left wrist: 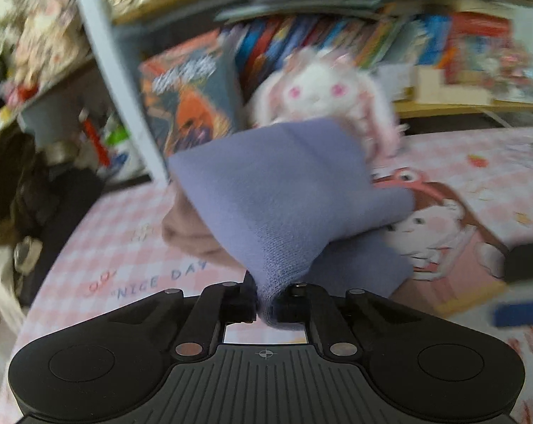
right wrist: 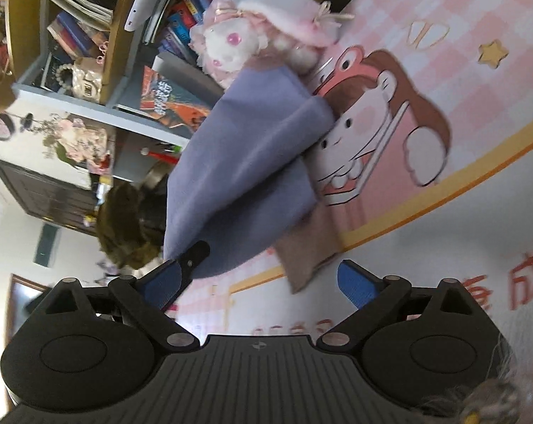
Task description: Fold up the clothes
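One lavender cloth pinched by left hand-held gripper, one plush bunny

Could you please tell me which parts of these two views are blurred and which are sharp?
Left wrist view: plush bunny and books smeared by motion; left gripper and purple cloth near it sharper. Right wrist view: mostly crisp, right gripper sharp; fisheye bends the table edge.

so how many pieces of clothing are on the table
2 that show. A purple garment, pinched and lifted by the left gripper, and a dusty pink garment lying under it on the table. More may be hidden beneath.
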Available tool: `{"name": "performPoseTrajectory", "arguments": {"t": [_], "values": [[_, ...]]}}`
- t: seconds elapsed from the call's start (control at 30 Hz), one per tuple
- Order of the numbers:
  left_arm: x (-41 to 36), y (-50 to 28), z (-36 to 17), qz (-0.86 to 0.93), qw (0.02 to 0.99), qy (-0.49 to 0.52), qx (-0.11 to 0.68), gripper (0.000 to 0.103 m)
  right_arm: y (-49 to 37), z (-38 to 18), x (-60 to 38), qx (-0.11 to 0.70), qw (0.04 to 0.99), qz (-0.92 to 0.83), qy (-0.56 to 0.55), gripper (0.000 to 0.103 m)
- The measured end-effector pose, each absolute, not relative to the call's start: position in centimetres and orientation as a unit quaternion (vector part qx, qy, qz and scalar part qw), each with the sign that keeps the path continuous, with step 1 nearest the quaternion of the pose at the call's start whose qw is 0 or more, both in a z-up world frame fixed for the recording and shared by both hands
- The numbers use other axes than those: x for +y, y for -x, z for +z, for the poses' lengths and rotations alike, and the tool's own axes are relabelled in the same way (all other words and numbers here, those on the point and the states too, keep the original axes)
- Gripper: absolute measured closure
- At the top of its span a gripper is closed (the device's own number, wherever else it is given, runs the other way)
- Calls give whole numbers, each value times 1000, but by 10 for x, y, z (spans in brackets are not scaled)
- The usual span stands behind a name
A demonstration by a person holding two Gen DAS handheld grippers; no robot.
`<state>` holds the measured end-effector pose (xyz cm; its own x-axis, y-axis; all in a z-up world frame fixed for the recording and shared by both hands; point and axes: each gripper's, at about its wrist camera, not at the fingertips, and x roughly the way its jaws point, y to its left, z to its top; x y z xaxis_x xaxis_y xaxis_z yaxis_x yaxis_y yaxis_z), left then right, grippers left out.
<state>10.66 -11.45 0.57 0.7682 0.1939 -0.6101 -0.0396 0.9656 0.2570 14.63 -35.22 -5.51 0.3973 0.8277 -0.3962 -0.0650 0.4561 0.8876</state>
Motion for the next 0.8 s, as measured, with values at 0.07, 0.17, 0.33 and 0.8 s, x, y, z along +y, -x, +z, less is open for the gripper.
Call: {"name": "performPoseTrajectory", "arguments": {"t": [0.07, 0.17, 0.33, 0.8], "values": [[-123, -93, 9, 48, 934, -132, 329, 97, -150, -59, -350, 451, 709, 313, -442, 6], [-134, -72, 12, 29, 933, -145, 327, 97, -156, -71, -352, 457, 663, 302, -510, 6], [-140, -45, 19, 11, 934, -143, 328, 97, -165, -94, -359, 465, 622, 248, -579, 19], [-178, -29, 81, -151, 955, -100, 233, 98, -183, 8, -417, 309, 731, 277, -542, 93]]}}
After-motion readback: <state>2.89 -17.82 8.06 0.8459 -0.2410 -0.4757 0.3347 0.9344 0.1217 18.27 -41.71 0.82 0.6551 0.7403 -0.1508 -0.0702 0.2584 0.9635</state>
